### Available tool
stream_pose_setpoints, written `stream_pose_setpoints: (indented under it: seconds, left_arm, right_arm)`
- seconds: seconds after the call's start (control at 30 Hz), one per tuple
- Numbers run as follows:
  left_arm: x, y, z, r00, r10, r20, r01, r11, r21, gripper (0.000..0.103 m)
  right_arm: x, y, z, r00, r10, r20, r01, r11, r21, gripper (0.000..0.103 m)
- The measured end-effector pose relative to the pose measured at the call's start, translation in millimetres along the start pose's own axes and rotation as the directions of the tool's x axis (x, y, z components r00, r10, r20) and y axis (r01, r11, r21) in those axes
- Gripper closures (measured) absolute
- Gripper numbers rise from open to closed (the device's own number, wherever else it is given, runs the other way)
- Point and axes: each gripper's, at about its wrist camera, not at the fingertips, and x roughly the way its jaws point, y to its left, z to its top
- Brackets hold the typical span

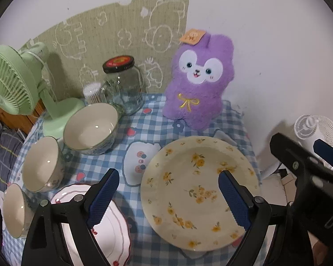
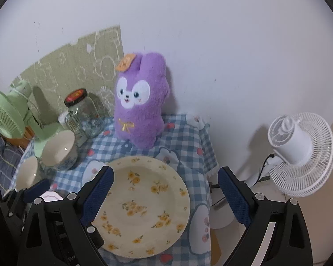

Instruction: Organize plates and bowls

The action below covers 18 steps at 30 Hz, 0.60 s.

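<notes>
Three empty bowls along the table's left, floral plate beneath both grippers, left gripper and right gripper jaws wide, holding nothing

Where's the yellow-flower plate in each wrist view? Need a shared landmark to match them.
Left wrist: yellow-flower plate sits lower centre-right, flat on the checked cloth, partly behind the right blue pad.
Right wrist: the plate is at lower centre, its left edge hidden by the left pad.
Shared landmark: the purple plush stands just behind the plate, by the wall, in both views.
</notes>
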Motion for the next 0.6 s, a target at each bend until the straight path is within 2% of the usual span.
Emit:
stream_pose_setpoints:
  seconds: [0.27,0.33,0.6]
  left_arm:
    - [43,-2,-8,0.999,0.005,-0.051,-0.005,1.000,-0.014,0.015]
    - [51,-2,-9,0.998,0.010,-0.064,-0.012,1.000,-0.018,0.015]
    - [77,-4,-15,0.993,0.032,-0.115,-0.033,0.999,-0.006,0.020]
  right_arm:
    - [49,-10,-17,0.996,0.007,-0.091,-0.005,1.000,0.021,0.008]
    - [57,-11,-21,0.994,0.005,-0.107,-0.002,1.000,0.024,0.011]
    - [83,-11,-33,0.987,-0.003,-0.160,0.007,1.000,0.023,0.014]
